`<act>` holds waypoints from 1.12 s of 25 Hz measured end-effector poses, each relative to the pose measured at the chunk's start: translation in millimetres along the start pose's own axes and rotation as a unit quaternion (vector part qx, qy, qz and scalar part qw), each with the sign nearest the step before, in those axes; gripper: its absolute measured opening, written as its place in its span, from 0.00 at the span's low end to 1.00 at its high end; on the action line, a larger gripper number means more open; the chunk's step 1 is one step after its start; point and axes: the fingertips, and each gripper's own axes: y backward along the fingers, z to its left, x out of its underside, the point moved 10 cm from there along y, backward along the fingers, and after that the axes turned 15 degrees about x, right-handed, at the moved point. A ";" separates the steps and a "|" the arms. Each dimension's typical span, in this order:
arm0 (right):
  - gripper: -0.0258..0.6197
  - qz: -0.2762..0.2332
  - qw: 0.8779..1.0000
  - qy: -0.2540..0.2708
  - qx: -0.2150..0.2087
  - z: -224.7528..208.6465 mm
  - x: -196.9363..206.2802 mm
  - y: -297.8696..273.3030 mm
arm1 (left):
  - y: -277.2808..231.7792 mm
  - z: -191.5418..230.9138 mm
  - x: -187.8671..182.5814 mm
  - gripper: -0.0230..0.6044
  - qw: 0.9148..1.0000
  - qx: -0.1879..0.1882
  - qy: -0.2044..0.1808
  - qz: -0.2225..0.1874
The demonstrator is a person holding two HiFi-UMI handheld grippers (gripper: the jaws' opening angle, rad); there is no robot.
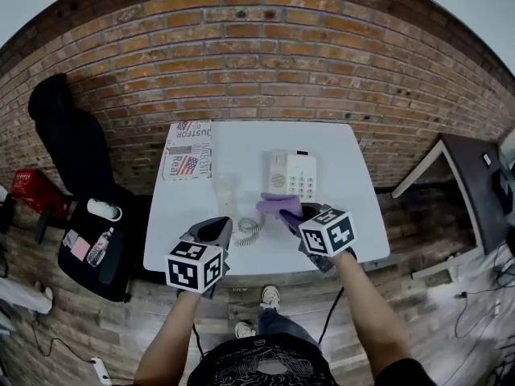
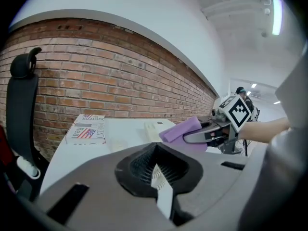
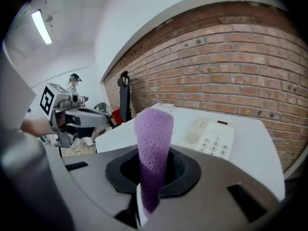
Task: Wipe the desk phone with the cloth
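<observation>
While side by side over the table (image 1: 354,207), right gripper (image 1: 291,215) pinching cloth (image 1: 272,206), left gripper (image 1: 216,228) pressed together.

White desk (image 1: 354,215) set against a red brick wall (image 1: 265,63). Back-left corner of desk: flat printed box (image 1: 188,149) with a flag motif, lying flush to the wall edge. Left of desk: black office chair (image 1: 68,135); on its seat a clear bottle (image 1: 99,248), a white object (image 1: 105,209), a pink item (image 1: 80,250). Red object (image 1: 28,185) further left, kind unclear. Wood-plank floor (image 1: 418,296). Dark table (image 1: 475,183) at right, cables (image 1: 475,304) on the floor below it.
</observation>
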 end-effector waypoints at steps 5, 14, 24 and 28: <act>0.11 -0.051 0.997 -0.026 0.048 -9.1 -4.0 52.0 | -4.3 -10.8 -12.1 0.05 1.000 0.012 -0.015 -0.001; 0.11 -0.129 0.983 -0.047 0.120 -11.0 -2.0 122.5 | -0.5 -28.9 -20.0 0.05 0.999 0.021 -0.035 -0.009; 0.11 -0.160 0.973 -0.071 0.149 -8.3 5.9 147.0 | 13.7 -34.3 -23.7 0.05 0.999 0.012 -0.040 -0.022; 0.11 -0.160 0.973 -0.071 0.149 -6.2 6.6 147.4 | 15.8 -34.5 -21.6 0.05 0.999 0.012 -0.039 -0.021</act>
